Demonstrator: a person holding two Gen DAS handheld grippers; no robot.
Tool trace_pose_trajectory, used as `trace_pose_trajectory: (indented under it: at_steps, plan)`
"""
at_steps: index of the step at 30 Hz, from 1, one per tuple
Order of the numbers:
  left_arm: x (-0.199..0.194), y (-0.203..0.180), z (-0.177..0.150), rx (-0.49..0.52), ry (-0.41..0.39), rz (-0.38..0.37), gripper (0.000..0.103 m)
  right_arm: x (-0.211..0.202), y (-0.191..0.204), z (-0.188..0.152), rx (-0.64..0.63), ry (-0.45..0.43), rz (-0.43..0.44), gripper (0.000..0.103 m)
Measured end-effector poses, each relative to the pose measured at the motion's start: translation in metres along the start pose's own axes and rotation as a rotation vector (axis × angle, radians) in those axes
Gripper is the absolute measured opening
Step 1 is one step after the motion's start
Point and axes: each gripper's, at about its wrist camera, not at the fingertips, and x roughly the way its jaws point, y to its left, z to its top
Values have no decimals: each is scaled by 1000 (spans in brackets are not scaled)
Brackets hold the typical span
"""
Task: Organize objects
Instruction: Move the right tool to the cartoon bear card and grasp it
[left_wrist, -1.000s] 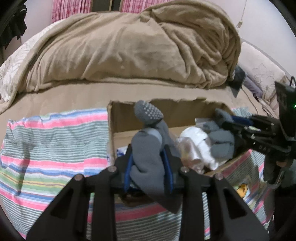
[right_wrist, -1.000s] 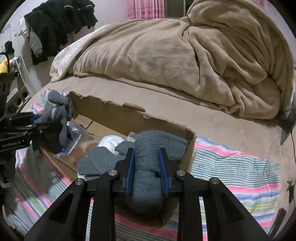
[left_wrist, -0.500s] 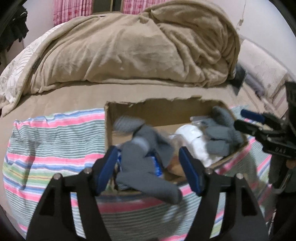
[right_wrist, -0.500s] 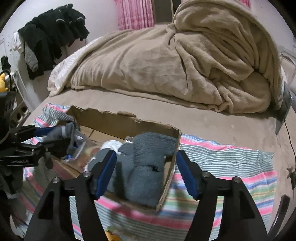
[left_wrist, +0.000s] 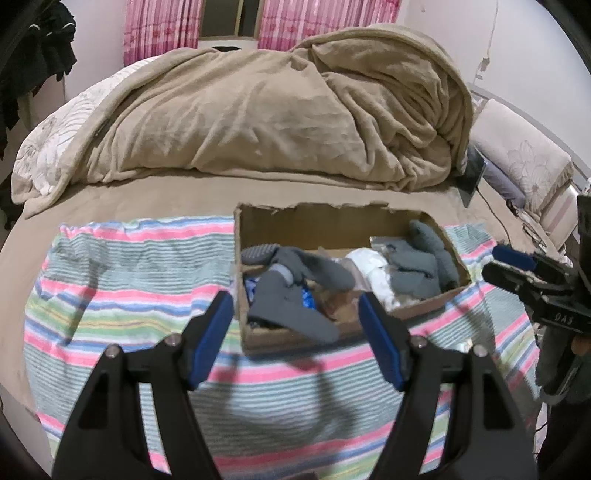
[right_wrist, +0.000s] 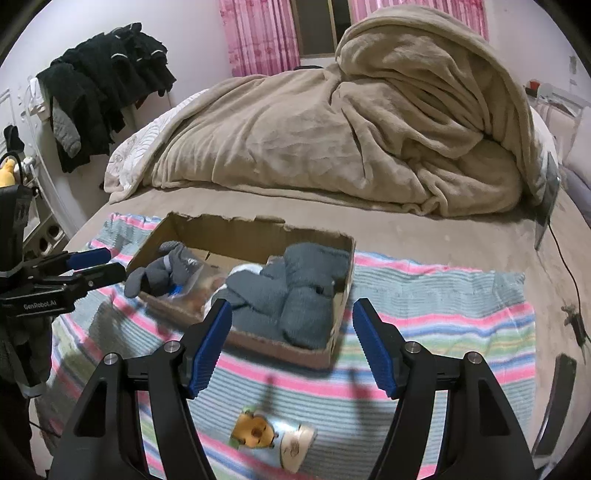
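Resting on: a cardboard box sits on a striped blanket spread over the bed; every place below is given from this box.
Left gripper: fingers spread wide and released, holding nothing, poised at the box's near wall on its left end; it also shows at the left edge of the right wrist view.
Right gripper: fingers likewise parted and empty, poised at the near wall on the box's right end; seen from the left wrist view at the far right.
Grey socks: lying in the left end of the box, one draped over the near wall.
Knitted grey garment: heaped in the right end of the box, against the right wall.
White bundle: inside the box, between the socks and the knitted garment.
Cartoon-printed tube: on the striped blanket, in front of the box.
Beige duvet: piled on the bed behind the box.
Dark clothes: hanging on the wall, far left of the box.
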Motion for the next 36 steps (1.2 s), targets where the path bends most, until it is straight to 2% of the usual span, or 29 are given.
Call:
trace_pose_trajectory:
  at_steps: [16,25,27,29,32,36]
  plan:
    - [-34,7,-34,-47,-12,8,72,-15,9,-34,32,44,0,71]
    - [-35,9,-59,-74,5,31,73,-11,11,-57,52,86,-3,71]
    - [-34,9,-65,-79,11,37,81,-9,11,-62,56,98,0,71]
    - [-33,9,-71,-81,12,42,85,-6,10,-67,62,112,2,72]
    - [-30,7,-78,-87,25,41,85,-2,10,-75,68,129,1,80]
    - [-25,5,-85,-89,45,36,85,6,12,-84,72,159,-1,81]
